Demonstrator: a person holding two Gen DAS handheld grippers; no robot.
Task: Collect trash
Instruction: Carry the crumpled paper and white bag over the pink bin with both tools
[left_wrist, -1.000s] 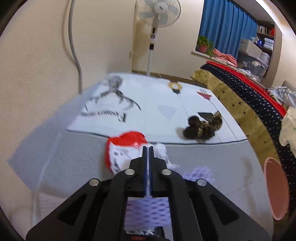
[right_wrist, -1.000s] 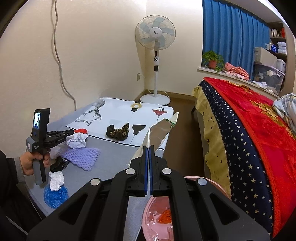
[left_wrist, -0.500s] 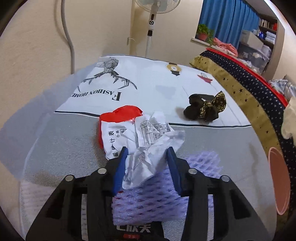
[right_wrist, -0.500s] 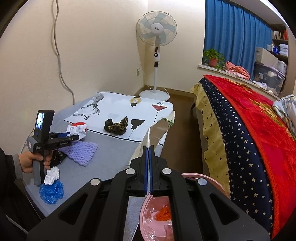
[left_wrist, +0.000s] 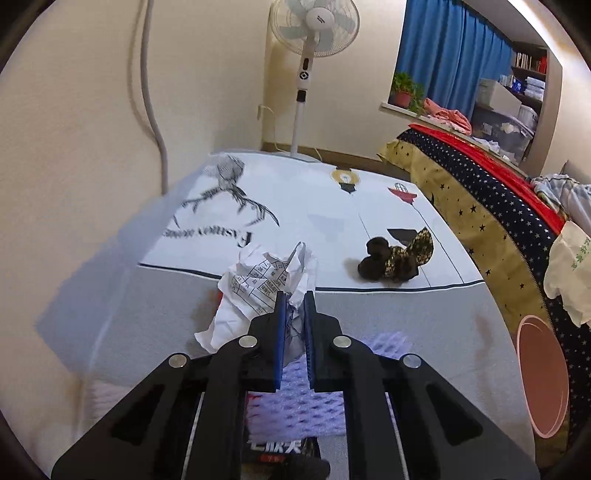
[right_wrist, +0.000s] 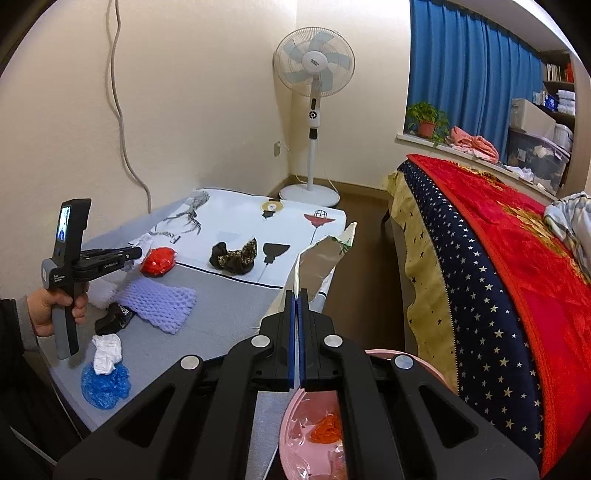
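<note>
Grey surface (left_wrist: 424, 317) with scattered litter, left hand-held gripper (left_wrist: 294, 295) pinching crumpled paper (left_wrist: 258, 284) at frame centre, right hand-held gripper (right_wrist: 296, 295) pressed together, empty.

Foam net (right_wrist: 159, 304) lies on the table (right_wrist: 221, 317), left of the bin (right_wrist: 295, 443).

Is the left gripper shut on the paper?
Yes: left gripper pinches the crumpled paper, lifted clear of the table.

Left gripper (left_wrist: 294, 295) pinching crumpled paper (left_wrist: 258, 288), raised off table; right gripper (right_wrist: 297, 293) fully shut (nothing between pads).
</note>
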